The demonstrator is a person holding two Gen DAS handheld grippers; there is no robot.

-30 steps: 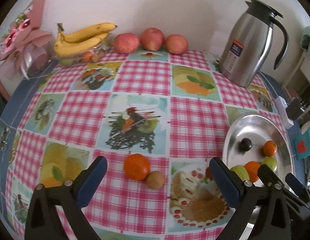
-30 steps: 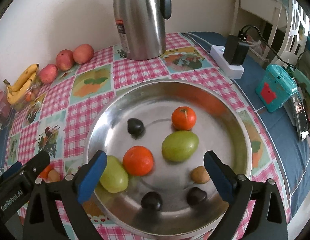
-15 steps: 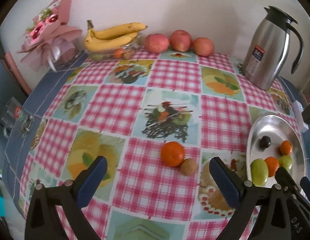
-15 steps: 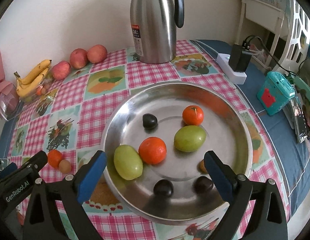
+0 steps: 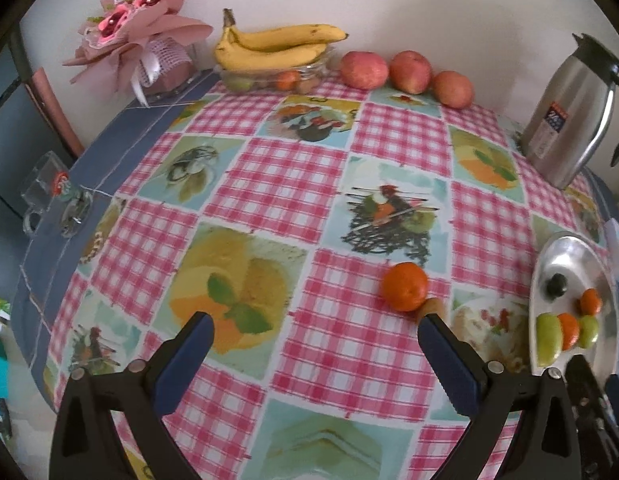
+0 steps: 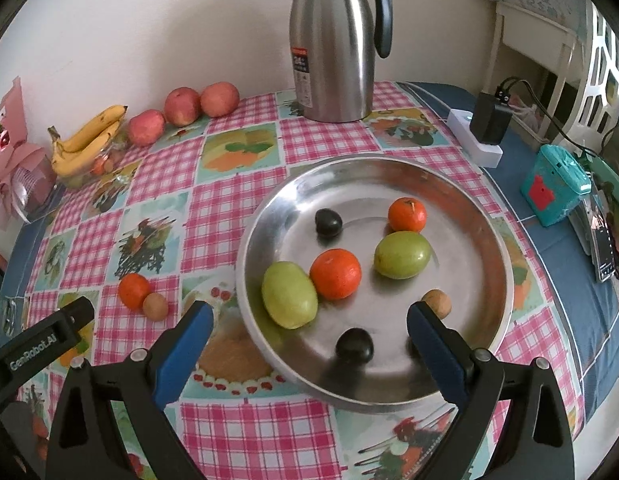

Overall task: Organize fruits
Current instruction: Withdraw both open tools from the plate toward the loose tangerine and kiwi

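Orange and brown are lying together on the checked tablecloth [image 5: 277,184]: a tangerine [image 5: 404,286] and a small brown fruit [image 6: 155,306] are touching each other, a little to the left of the steel plate [image 6: 489,240], and they are not yet in it. The plate is already holding two green fruits, two more tangerines, dark plums and one brown fruit. I am judging that the step now is the collecting of these last two loose pieces. The next move is calling for the left gripper [image 5: 315,354] to go down and a bit to its right, so that the tangerine is sitting between its blue pads. The left gripper is hovering above the cloth, released wide and holding nothing, and the tangerine is lying just beyond its right finger. The right gripper [image 6: 307,336] is hanging over the near rim of the plate, its jaws also spread apart and empty.
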